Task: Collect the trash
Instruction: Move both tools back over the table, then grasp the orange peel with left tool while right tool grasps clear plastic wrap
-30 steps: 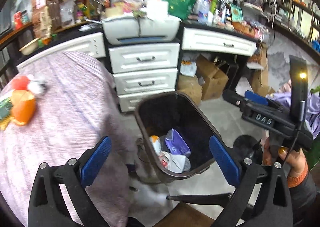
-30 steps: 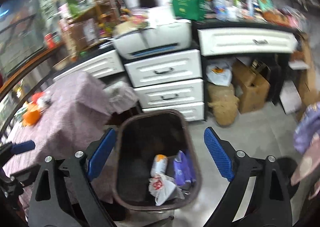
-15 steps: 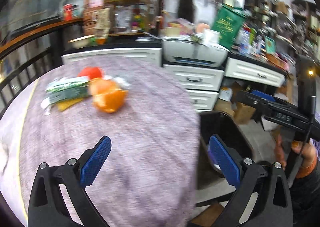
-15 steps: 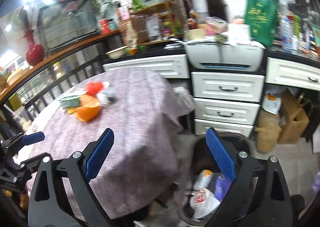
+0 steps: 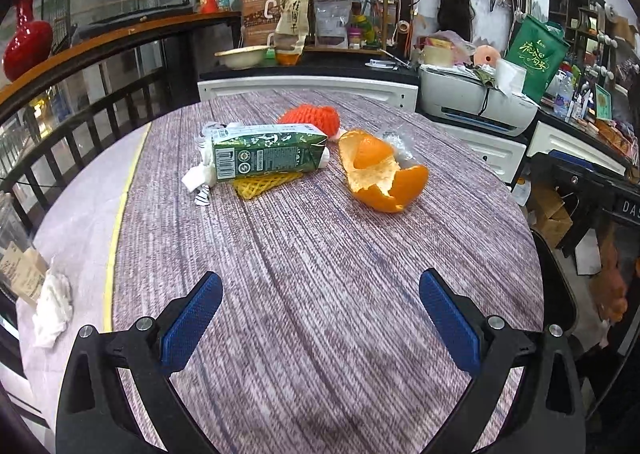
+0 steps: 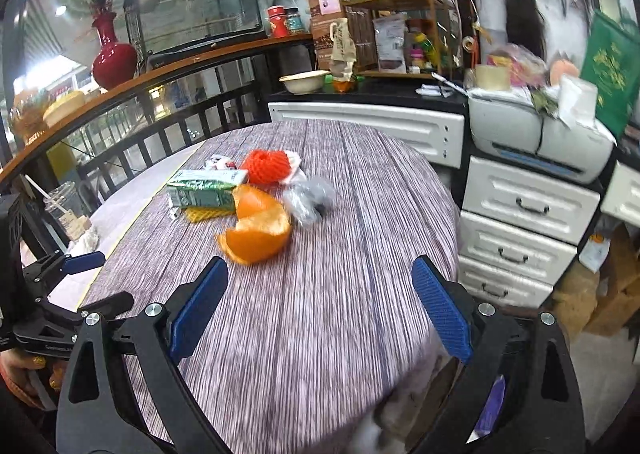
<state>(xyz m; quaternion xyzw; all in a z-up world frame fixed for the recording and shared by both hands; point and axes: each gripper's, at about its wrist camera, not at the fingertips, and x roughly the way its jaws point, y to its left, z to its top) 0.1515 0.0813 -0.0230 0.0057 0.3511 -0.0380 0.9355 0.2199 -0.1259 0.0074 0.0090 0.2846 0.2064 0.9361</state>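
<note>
Two grippers, left point(image 5: 320, 318) and right point(image 6: 320, 302), are hovering with jaws apart, empty; the nearest orange peel point(image 5: 382, 177) is inviting a low, level approach, pads straddling its rim.

Round table point(image 5: 320, 254), white drawers point(image 6: 520, 213), black railing point(image 6: 120, 141)

Both grippers hover above the table point(image 5: 320, 254) near its near edge, the left gripper point(image 5: 320, 318) and right gripper point(image 6: 320, 302) with jaws spread wide (nothing between either pair).
</note>
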